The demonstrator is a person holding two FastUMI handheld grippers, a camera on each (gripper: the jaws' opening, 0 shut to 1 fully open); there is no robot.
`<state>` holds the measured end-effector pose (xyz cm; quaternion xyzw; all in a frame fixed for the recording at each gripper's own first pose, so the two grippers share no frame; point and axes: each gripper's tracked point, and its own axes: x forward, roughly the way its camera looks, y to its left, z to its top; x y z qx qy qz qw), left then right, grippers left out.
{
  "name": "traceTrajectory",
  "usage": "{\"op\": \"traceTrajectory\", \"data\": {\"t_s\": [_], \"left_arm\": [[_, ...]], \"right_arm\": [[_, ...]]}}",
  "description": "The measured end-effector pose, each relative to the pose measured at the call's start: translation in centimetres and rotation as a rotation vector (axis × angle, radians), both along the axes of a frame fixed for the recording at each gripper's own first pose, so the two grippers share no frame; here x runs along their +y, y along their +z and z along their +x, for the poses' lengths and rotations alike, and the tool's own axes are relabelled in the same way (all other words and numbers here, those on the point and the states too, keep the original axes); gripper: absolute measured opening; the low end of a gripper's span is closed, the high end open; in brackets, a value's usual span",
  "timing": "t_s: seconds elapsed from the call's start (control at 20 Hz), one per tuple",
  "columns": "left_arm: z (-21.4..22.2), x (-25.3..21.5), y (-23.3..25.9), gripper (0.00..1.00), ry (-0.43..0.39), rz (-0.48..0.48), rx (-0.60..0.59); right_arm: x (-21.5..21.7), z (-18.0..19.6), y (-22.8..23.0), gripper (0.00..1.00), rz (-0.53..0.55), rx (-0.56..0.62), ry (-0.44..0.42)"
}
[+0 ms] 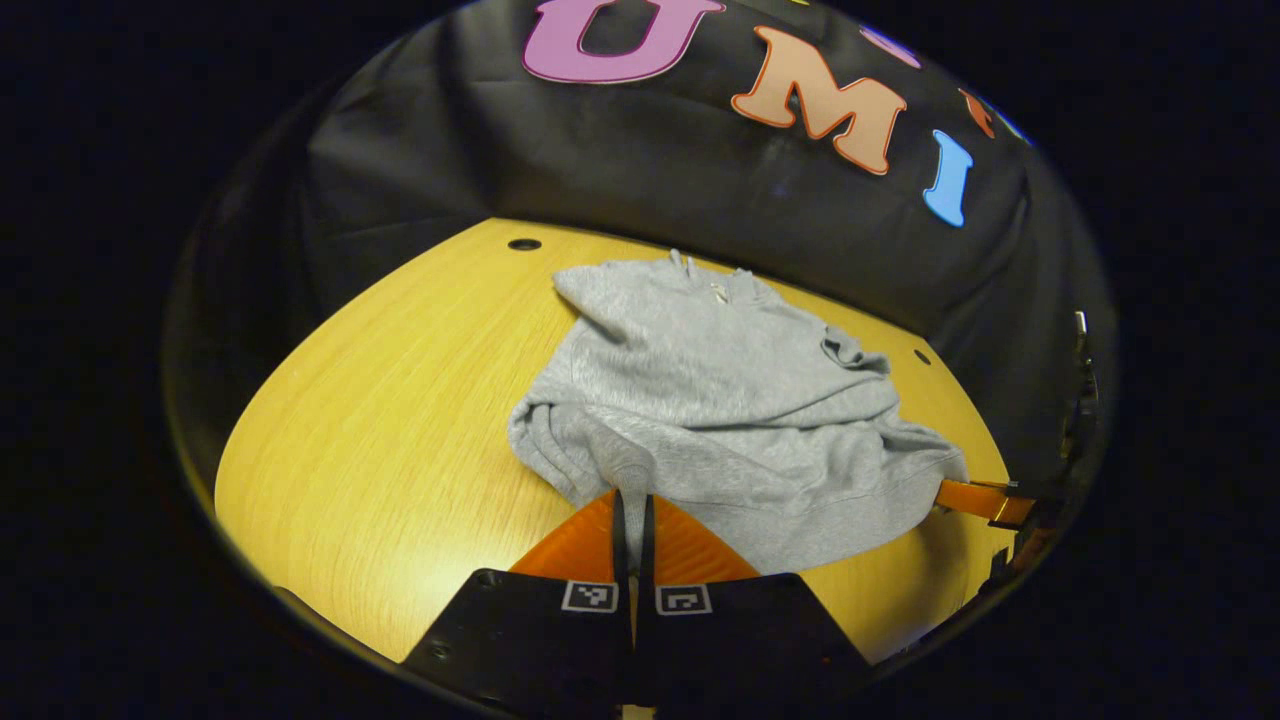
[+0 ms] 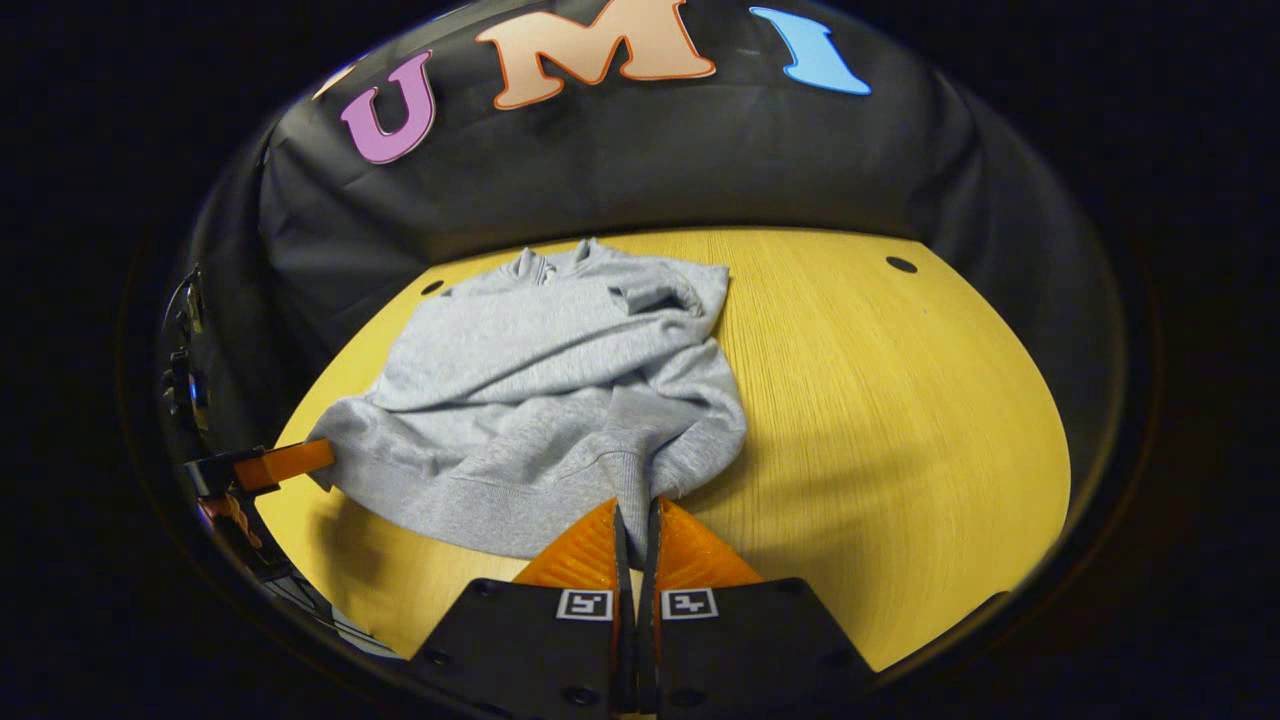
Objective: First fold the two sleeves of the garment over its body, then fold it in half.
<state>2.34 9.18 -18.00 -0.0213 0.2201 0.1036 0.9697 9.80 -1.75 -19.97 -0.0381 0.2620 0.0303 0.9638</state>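
A grey sweatshirt [image 1: 700,400] lies on the yellow wooden table [image 1: 380,430], collar toward the booth wall, with both sleeves lying across its body. My left gripper [image 1: 632,495] is shut on the near hem at one bottom corner, fabric pinched between its fingers. In the right gripper view the sweatshirt [image 2: 540,390] spreads to the left, and my right gripper [image 2: 637,505] is shut on the hem at the other bottom corner. Each view also shows the other gripper at the garment's far corner: the right gripper [image 1: 985,500] and the left gripper [image 2: 280,463].
The table [image 2: 900,420] has small round holes near its back edge [image 1: 523,244] [image 2: 901,264]. Black cloth walls close in behind and beside it. Bare tabletop stretches left of the garment in the left gripper view and right of it in the right gripper view.
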Motion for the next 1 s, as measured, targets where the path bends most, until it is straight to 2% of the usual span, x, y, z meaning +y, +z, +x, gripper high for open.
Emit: {"op": "traceTrajectory", "data": {"t_s": [0.3,0.55,0.8,1.0], "left_arm": [[4.4,0.4,3.7,0.0,-0.005,-0.014,-0.08],[8.4,0.8,6.7,0.0,-0.016,-0.008,-0.118],[12.3,2.1,5.4,0.0,-0.01,-0.015,-0.024],[14.0,3.2,3.1,0.0,-0.011,0.041,0.082]], "right_arm": [[1.6,4.9,3.4,0.04,0.022,-0.069,0.008],[1.9,8.8,4.8,0.03,0.041,-0.061,-0.007],[1.9,11.6,3.7,0.03,0.042,0.057,-0.008],[2.1,12.7,2.9,0.04,0.002,0.112,0.008]]}}
